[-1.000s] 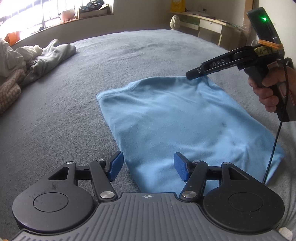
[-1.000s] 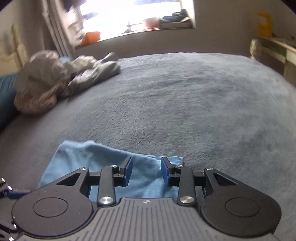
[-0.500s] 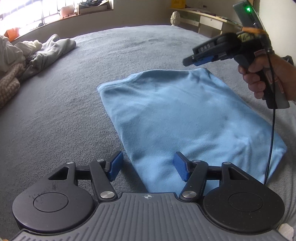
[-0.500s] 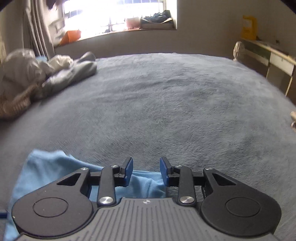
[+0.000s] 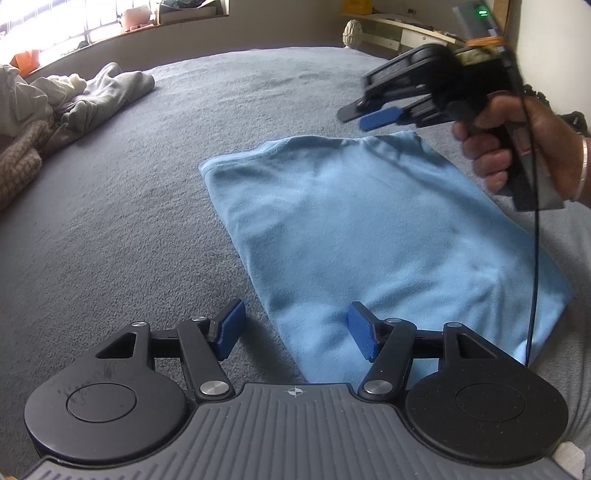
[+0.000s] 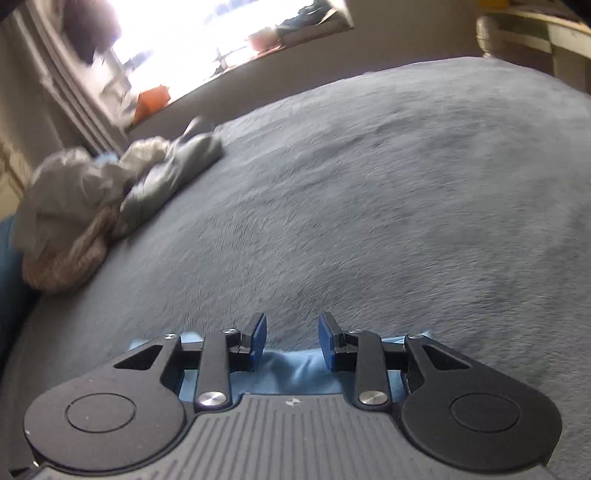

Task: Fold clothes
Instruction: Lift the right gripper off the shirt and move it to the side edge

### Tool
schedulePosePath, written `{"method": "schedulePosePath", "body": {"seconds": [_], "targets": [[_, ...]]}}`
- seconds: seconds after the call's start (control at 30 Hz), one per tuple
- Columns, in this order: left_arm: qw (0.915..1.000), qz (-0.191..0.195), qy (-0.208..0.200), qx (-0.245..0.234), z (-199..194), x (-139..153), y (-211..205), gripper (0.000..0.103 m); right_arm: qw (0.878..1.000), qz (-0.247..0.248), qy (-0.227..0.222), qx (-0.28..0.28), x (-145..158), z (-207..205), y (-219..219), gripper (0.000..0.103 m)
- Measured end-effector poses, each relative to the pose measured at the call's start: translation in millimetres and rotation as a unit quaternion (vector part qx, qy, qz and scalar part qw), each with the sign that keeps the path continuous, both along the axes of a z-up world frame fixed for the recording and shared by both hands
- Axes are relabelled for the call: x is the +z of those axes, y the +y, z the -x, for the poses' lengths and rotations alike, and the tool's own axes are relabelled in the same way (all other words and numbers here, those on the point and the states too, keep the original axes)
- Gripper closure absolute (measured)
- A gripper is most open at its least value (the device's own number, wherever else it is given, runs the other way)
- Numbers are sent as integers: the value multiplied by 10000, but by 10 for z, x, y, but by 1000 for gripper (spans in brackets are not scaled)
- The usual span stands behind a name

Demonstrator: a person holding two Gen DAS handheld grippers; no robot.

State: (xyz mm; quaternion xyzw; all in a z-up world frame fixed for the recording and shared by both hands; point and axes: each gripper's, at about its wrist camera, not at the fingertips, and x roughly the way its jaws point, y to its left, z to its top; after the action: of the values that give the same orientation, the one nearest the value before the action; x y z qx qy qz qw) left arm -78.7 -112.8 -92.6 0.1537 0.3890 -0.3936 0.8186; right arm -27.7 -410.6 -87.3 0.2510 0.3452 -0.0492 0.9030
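A folded light-blue garment (image 5: 373,236) is laid flat on the grey bed cover (image 5: 122,236), its long axis running from the near right of the left wrist view to the far left, one short end towards the left gripper (image 5: 295,328) and the other towards the right gripper (image 5: 369,110). The left gripper's jaws are parted and empty, straddling the near left corner of the garment without touching it. The right gripper, gripped by a hand (image 5: 517,147), is poised above the far right corner; its jaws are partly apart, nothing is grasped between them, and they are closing. Compared with a second ago, the right gripper has been rolled to one side and lifted clear of the far edge, so its view is tilted and less of the blue cloth is seen beneath it. A heap of unfolded clothes (image 5: 59,107) is piled well apart at the far left, below the window sill (image 5: 122,29). A black cable (image 5: 535,280) is draped across the garment's right side.
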Motion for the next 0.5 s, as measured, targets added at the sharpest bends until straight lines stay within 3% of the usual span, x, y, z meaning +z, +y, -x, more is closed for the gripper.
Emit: {"method": "schedulePosePath", "body": {"seconds": [0.13,0.27,0.3,0.33,0.37,0.43,0.5], "targets": [[10000,8,30,10,-16,-4,0,41,9969,-789,12,77,61,210,-221,69],[10000,-2,39,19,-27,-5,-7,41,9858,-1618,414,-195,-158,335,-476,68],[10000,-11,34,22,-22,-3,-8,41,9843,-1655,405,-461,-197,381,-542,78],[10000,-24,25,21,-19,-1,-9,41,9821,-1691,395,-726,-237,427,-609,83],[10000,-37,15,21,-15,2,-9,41,9813,-1632,254,-991,-217,483,-652,83],[10000,-56,2,26,-10,11,-3,41,9855,-905,92,-1434,-71,568,-647,80],[10000,-63,-9,47,-10,23,9,41,9870,-856,-39,-1360,-6,638,-663,80]]}}
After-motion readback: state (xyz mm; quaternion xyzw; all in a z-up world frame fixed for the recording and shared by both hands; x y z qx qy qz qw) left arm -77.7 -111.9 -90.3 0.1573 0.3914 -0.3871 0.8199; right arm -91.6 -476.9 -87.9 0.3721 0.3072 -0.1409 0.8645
